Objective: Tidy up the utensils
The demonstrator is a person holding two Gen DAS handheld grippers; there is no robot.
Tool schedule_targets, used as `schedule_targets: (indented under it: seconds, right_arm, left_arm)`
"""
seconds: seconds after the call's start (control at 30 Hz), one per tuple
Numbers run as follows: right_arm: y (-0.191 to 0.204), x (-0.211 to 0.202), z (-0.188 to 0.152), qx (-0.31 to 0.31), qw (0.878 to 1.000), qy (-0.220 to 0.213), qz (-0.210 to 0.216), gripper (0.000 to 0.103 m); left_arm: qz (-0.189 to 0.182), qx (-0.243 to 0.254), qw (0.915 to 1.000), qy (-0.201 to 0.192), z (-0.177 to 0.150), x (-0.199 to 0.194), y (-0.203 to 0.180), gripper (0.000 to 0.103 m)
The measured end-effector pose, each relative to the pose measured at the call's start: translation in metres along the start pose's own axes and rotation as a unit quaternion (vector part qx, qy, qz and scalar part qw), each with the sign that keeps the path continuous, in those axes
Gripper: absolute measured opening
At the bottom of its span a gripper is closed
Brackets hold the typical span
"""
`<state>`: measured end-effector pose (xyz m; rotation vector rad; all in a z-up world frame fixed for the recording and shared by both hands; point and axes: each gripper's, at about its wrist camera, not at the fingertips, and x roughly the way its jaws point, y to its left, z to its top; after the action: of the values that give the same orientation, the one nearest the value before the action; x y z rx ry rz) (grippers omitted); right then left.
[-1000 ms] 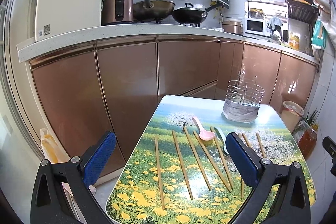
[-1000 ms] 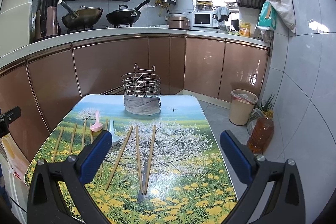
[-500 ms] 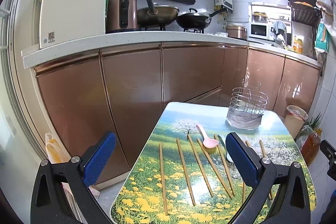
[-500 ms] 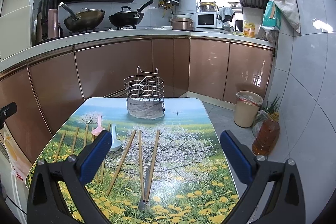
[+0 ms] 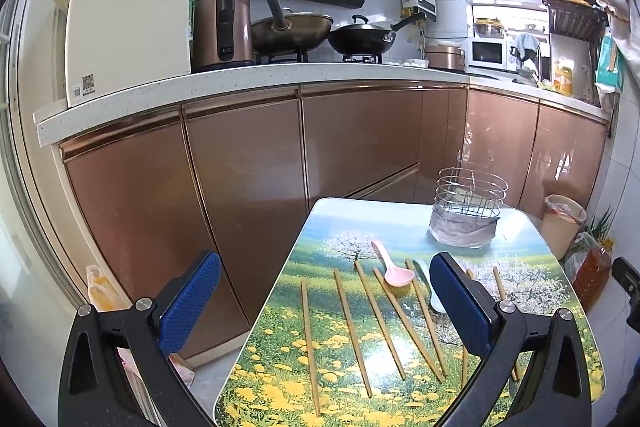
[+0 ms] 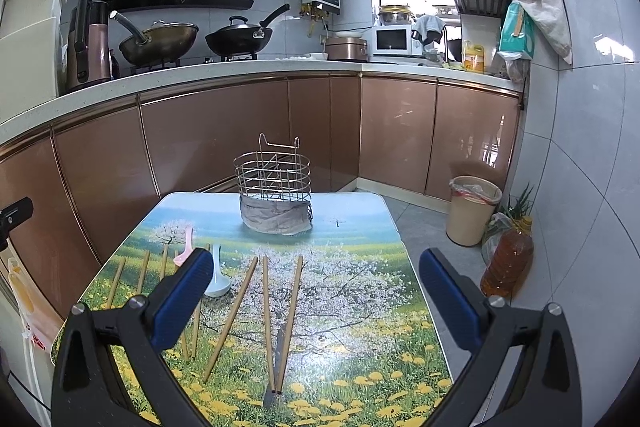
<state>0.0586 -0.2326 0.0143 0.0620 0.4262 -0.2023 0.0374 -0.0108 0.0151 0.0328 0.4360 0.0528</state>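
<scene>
Several wooden chopsticks (image 5: 381, 315) (image 6: 290, 315) lie spread on a small table (image 5: 360, 227) (image 6: 360, 211) with a flower-meadow print. A pink spoon (image 5: 390, 265) (image 6: 185, 247) and a white spoon (image 6: 216, 277) (image 5: 434, 301) rest among them. A wire utensil holder (image 5: 468, 211) (image 6: 276, 193) with a grey wrap at its base stands empty at the table's far end. My left gripper (image 5: 324, 291) hangs open above the near left edge. My right gripper (image 6: 316, 291) is open above the near end, holding nothing.
Copper-coloured kitchen cabinets (image 5: 248, 179) run close behind and left of the table. A beige waste bin (image 6: 472, 211) and an oil bottle (image 6: 508, 259) stand on the floor to the right by the tiled wall. Woks sit on the counter stove (image 6: 160, 41).
Both grippers have drawn back and tilted upward, so the table sits lower and farther in both views. Nothing on the table has moved. Both stay open.
</scene>
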Motion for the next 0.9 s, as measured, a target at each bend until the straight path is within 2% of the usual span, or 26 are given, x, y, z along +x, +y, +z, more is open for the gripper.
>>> schedule_targets:
  seconds: [0.33, 0.57, 0.77, 0.9]
  right_arm:
    - [0.007, -0.006, 0.014, -0.014, 1.0, -0.005, 0.0, 0.103]
    - [0.003, -0.004, 0.03, -0.02, 1.0, -0.003, -0.001, 0.103]
    - [0.008, 0.0, 0.058, -0.044, 0.999, -0.004, 0.003, 0.103]
    - [0.011, 0.004, 0.073, -0.054, 0.999, -0.008, 0.003, 0.102]
  left_arm:
    - [-0.012, -0.024, 0.9993, 0.028, 0.009, 0.012, 0.02, 0.103]
    - [-0.001, -0.049, 0.9976, 0.049, 0.024, 0.026, 0.053, 0.102]
    - [0.0, -0.058, 0.9951, 0.08, 0.037, 0.049, 0.071, 0.097]
    - [0.008, -0.054, 0.9954, 0.079, 0.046, 0.059, 0.078, 0.097]
